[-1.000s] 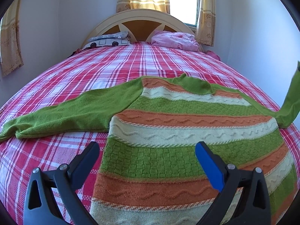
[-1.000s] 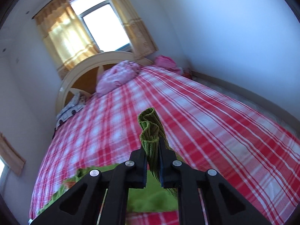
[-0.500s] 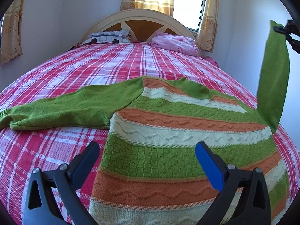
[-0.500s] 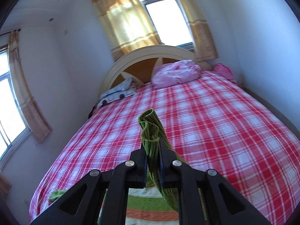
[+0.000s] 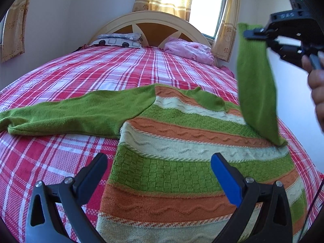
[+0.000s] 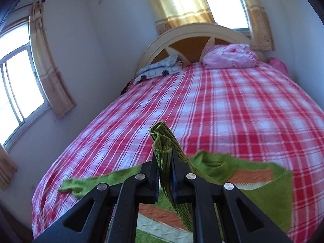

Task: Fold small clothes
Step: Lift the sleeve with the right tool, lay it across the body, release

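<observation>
A knitted sweater (image 5: 182, 147) with green, orange and cream stripes lies flat on the bed. Its left green sleeve (image 5: 77, 113) stretches out to the left on the sheet. The right green sleeve (image 5: 257, 93) hangs lifted above the sweater's right shoulder. My right gripper (image 6: 164, 158) is shut on that sleeve's ribbed cuff (image 6: 162, 137), which sticks up between the pads; in the left wrist view the right gripper (image 5: 255, 33) sits at the upper right, held by a hand (image 5: 316, 79). My left gripper (image 5: 160, 162) hovers open over the sweater's lower half, nothing between its fingers.
The bed (image 5: 85, 70) carries a red and white plaid sheet. A patterned pillow (image 5: 119, 40) and a pink bundle (image 5: 188, 49) lie by the curved headboard (image 5: 154, 24). Walls and curtained windows (image 6: 18, 85) close in on both sides.
The right gripper has carried the green sleeve up and leftward, over the sweater's body. The left gripper has stayed almost still and open.
</observation>
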A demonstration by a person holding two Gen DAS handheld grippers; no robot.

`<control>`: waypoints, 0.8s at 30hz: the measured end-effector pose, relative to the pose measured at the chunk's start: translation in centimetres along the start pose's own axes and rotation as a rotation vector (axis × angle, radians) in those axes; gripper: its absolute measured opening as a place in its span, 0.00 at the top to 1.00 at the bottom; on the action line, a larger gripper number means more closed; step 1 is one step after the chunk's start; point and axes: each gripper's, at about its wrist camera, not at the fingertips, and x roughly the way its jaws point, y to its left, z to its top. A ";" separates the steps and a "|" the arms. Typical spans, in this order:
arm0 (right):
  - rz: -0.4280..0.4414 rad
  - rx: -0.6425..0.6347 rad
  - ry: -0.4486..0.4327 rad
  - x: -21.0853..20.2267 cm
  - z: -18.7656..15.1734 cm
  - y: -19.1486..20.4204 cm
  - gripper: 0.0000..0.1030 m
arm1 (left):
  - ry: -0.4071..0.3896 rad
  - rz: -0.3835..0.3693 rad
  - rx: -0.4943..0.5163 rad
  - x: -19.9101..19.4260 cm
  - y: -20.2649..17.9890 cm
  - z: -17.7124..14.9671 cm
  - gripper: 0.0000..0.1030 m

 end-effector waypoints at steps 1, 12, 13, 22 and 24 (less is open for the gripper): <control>0.002 -0.002 0.017 1.0 -0.9 0.4 0.91 | 0.000 -0.001 -0.001 0.0 0.0 0.0 0.00; 0.114 0.038 0.212 6.7 -8.3 -1.0 0.15 | 0.001 -0.002 -0.004 0.0 0.1 0.0 0.00; 0.132 0.049 0.207 6.0 -8.6 -1.8 0.15 | 0.002 0.000 -0.002 0.0 0.2 0.0 0.00; -0.142 0.081 0.138 -3.2 -11.9 -12.3 0.15 | 0.013 0.013 0.018 0.4 -0.1 -0.1 0.00; -0.206 0.145 0.096 -5.9 -12.4 -15.7 0.15 | 0.025 -0.021 0.021 0.2 -0.1 0.2 0.00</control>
